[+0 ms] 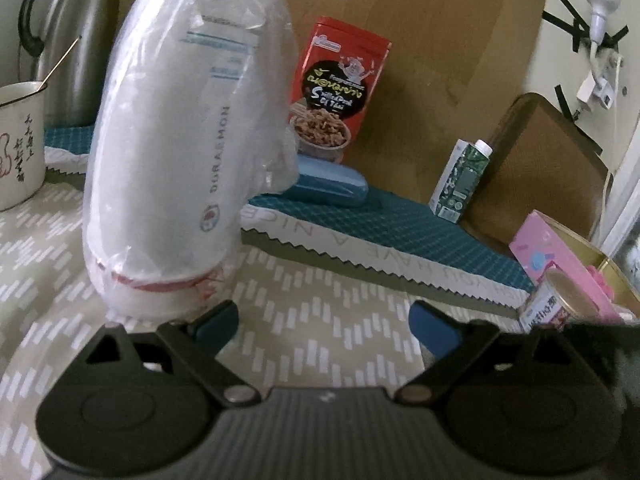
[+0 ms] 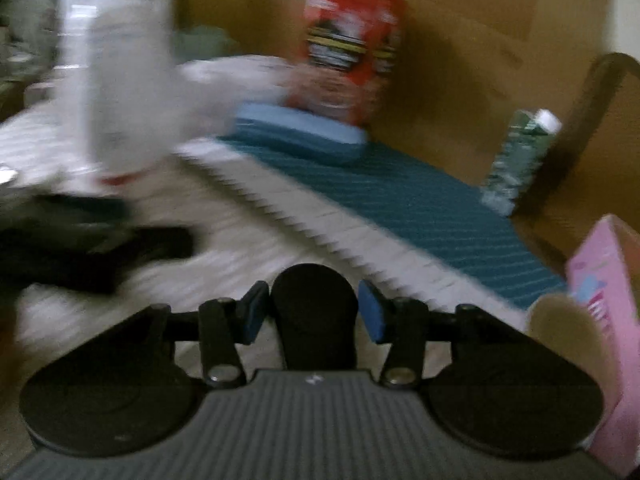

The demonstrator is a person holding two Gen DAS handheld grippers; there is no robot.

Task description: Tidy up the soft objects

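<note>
The left gripper [image 1: 324, 326] stands wide open and empty, and the wrapped stack of paper cups [image 1: 176, 160] rises just beyond its left finger, long axis upright and slightly tilted, on the patterned tablecloth [image 1: 328, 280]. This hand is the nearer one. The right gripper [image 2: 316, 312] has a dark rounded object [image 2: 316, 312] between its half-open jaws (too blurred to tell if the pads press on it). The thin plastic wrap looks crinkly and the cups look light.
</note>
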